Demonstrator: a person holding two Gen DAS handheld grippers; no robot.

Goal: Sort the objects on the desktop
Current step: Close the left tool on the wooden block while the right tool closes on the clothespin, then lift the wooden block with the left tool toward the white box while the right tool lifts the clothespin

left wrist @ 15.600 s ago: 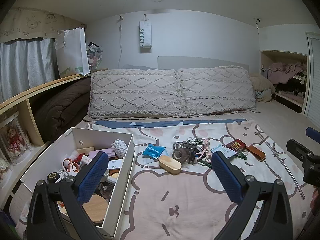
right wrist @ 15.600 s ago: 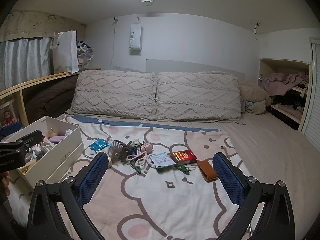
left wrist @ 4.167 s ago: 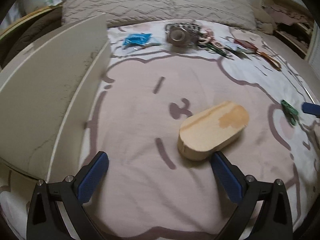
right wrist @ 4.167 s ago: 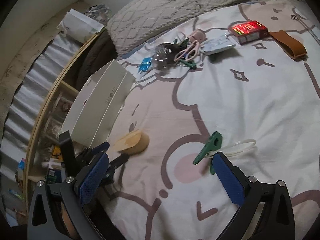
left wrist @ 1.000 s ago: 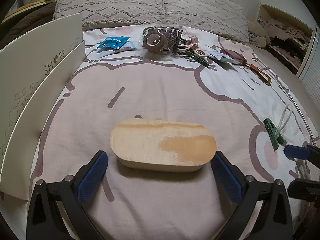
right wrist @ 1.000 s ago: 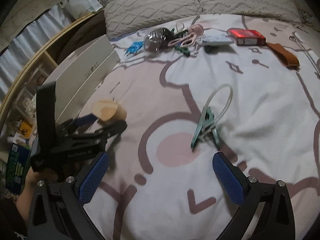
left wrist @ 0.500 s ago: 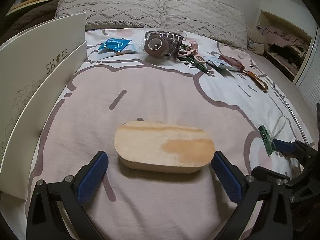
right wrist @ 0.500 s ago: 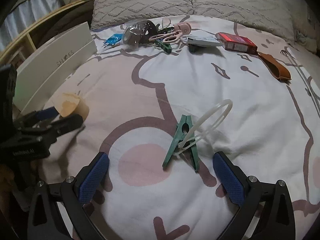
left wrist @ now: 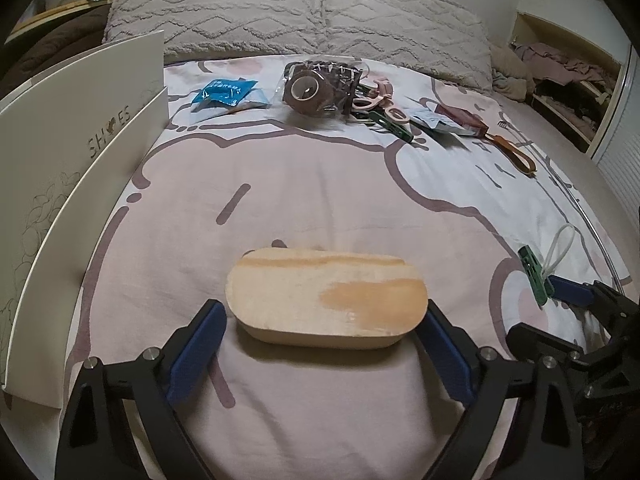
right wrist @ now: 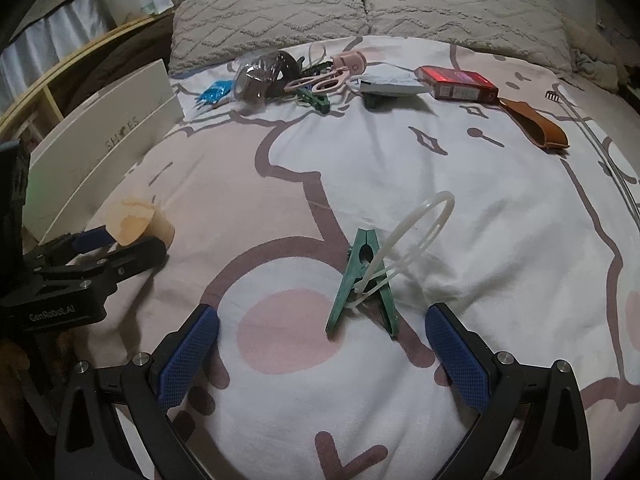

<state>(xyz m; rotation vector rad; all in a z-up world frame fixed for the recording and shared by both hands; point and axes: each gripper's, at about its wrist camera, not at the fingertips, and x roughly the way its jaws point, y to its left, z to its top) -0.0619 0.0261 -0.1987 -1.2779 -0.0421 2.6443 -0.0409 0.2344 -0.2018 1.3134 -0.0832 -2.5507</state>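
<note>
Left gripper (left wrist: 322, 354) closing around wooden oval box (left wrist: 326, 298), pads at both ends, contact unclear. Right gripper (right wrist: 322, 358) wide open, near green clothespin (right wrist: 362, 280).

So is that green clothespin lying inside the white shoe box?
No, the green clothespin lies out on the bedsheet, well apart from the white shoe box.

wooden box (left wrist: 326, 298) on bedspread (left wrist: 320, 184), shoebox (left wrist: 76, 152) left
</note>
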